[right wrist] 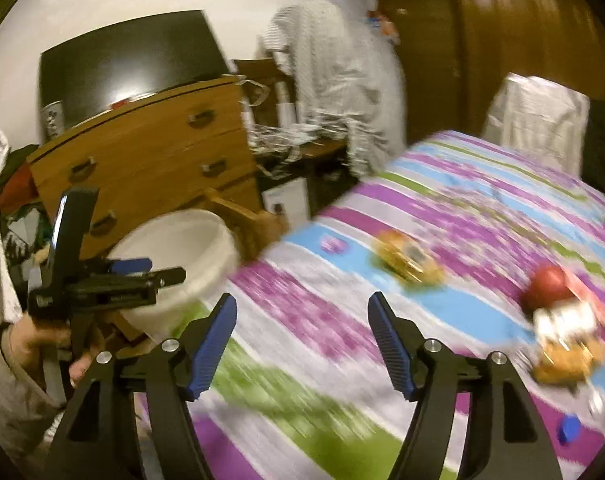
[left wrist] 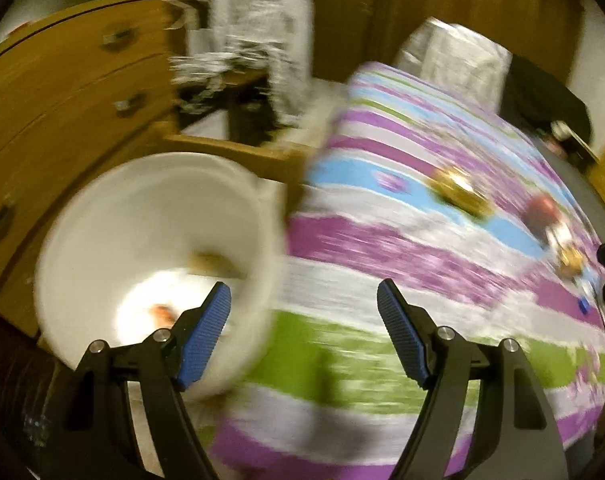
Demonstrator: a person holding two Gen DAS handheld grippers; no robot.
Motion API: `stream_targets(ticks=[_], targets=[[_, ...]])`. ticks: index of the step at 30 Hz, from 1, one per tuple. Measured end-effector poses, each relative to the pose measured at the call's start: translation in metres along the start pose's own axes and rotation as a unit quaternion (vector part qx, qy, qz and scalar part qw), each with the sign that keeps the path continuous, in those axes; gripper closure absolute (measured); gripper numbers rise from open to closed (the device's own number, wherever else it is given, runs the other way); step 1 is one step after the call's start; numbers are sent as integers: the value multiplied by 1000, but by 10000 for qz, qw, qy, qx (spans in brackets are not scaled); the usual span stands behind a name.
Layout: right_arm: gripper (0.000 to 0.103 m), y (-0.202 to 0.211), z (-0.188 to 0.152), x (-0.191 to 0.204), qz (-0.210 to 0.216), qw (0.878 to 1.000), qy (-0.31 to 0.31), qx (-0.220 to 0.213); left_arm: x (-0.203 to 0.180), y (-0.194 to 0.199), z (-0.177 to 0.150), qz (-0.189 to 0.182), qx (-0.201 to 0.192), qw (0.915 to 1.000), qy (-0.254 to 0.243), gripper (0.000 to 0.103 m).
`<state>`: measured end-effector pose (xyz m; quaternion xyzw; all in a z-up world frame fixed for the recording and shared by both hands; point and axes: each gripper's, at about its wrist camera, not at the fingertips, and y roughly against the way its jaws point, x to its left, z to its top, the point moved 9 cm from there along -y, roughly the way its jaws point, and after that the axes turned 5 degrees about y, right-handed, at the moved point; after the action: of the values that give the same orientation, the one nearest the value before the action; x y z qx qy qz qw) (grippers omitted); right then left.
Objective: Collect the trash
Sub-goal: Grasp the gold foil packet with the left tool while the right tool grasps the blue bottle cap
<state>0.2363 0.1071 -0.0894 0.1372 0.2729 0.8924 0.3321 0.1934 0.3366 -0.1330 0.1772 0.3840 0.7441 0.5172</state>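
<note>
Both grippers, left (left wrist: 304, 306) and right (right wrist: 302, 318), gape empty over the bed (right wrist: 302, 320). A bucket (left wrist: 142, 216) sits lower left. Gold wrappers (right wrist: 408, 260) lie at right.

My left tool (left wrist: 304, 300) is held with its blue-padded fingers (left wrist: 204, 336) spread wide apart, nothing between them. My right tool (right wrist: 302, 314) matches it — jaws parted, empty. From the right wrist view, I see the left tool (right wrist: 142, 270) side-on at far left, gripped by my left hand (right wrist: 42, 340) — bare, wrapped around the handle, a pale sleeve behind it.
</note>
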Motion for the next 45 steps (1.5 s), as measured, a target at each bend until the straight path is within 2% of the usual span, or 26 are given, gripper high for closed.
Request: stream_targets(ticks=[5,10,14,18,24,28,34,38,39,40,43,45], targets=[[33,47,-76,-84,-499,9969,-570,222,-87,-17,-21,-478,210,9961,-713,31],[33,83,-136,-163,-1066,9882,-1046,351,-174,-32,-43,-859,361,9842,-1507,31],[33,85,-166,-219,-1529,9785,-1238,625,-224,-43,-52,-1113,464,9726,-1986,31],[33,70,-179,-261,-1697,9725,-1298,930,-263,-54,-56,-1324,547,9637,-2252,31],[45,33,-180,-289,-1612,9691,-1240,1396,-310,-73,-54,-1530,587,9504,-2644,31],[62,20,-179,-292,-1428,9708,-1329,1399,-347,-80,-50,-1770,546,9308,-3150,31],[62,45,-190,-292,-1241,9722,-1540,1255,-396,-94,-36,-2027,484,9085,-3623,27],[61,67,-204,-293,-1151,9707,-1810,1082,-424,-102,-42,-2248,571,8860,-4016,27],[61,70,-208,-291,-1135,9707,-1836,1058,-432,-105,-46,-2265,597,8772,-4192,27],[61,70,-209,-291,-1118,9707,-1862,1024,-437,-108,-51,-2255,622,8708,-4324,27],[61,69,-211,-292,-1107,9707,-1910,953,-446,-117,-60,-2090,641,8603,-4605,27],[61,69,-211,-292,-1086,9708,-1929,928,-448,-122,-64,-1933,603,8572,-4734,27]])
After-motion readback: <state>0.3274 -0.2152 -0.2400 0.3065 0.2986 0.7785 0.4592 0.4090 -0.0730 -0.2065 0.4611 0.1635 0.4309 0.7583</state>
